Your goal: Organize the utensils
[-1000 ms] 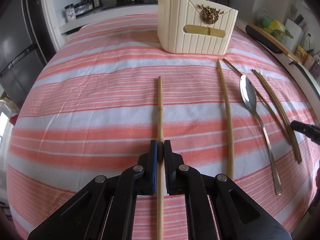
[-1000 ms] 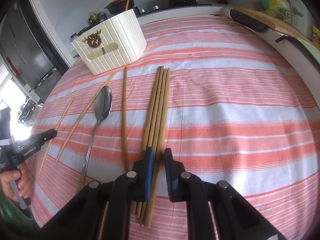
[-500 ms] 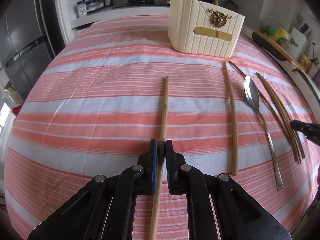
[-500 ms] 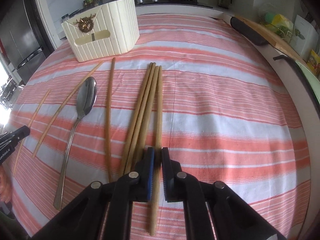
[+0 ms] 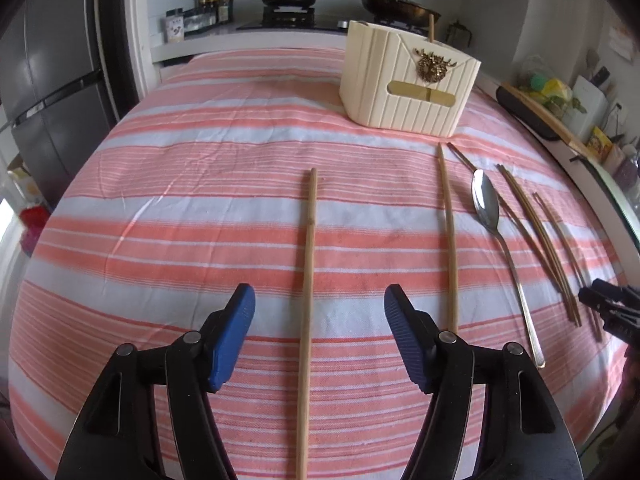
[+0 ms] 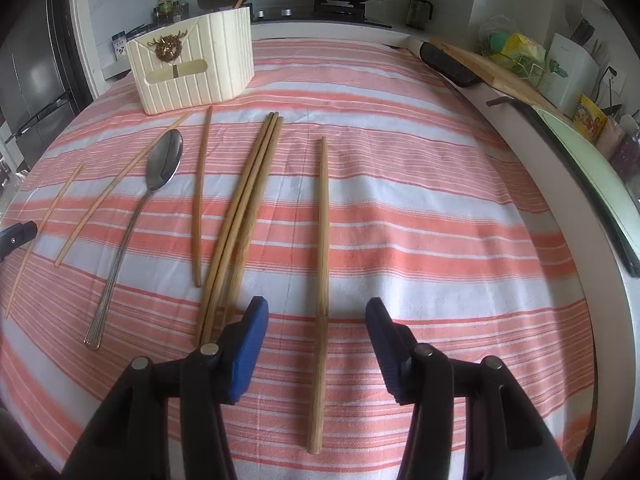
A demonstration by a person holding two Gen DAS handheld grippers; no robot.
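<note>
Tablecloth (image 5: 200, 240) chopsticks (image 5: 308, 280) now released; both grippers (image 5: 320, 304) (image 6: 316, 312) opened.

A striped cloth (image 6: 420, 208) is spread over the table; before the cream holder (image 6: 192, 68) lie a spoon (image 6: 160, 168), scattered chopsticks (image 6: 248, 196).

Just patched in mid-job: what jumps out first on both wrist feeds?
Both claws gape open, each straddling one loose wooden chopstick on the pink-striped cloth: the left claw over one, the right claw over another. Left of the right claw lie a bundle of three chopsticks and a steel spoon. The cream ribbed utensil holder with its gold crest stands at the far end.
</note>
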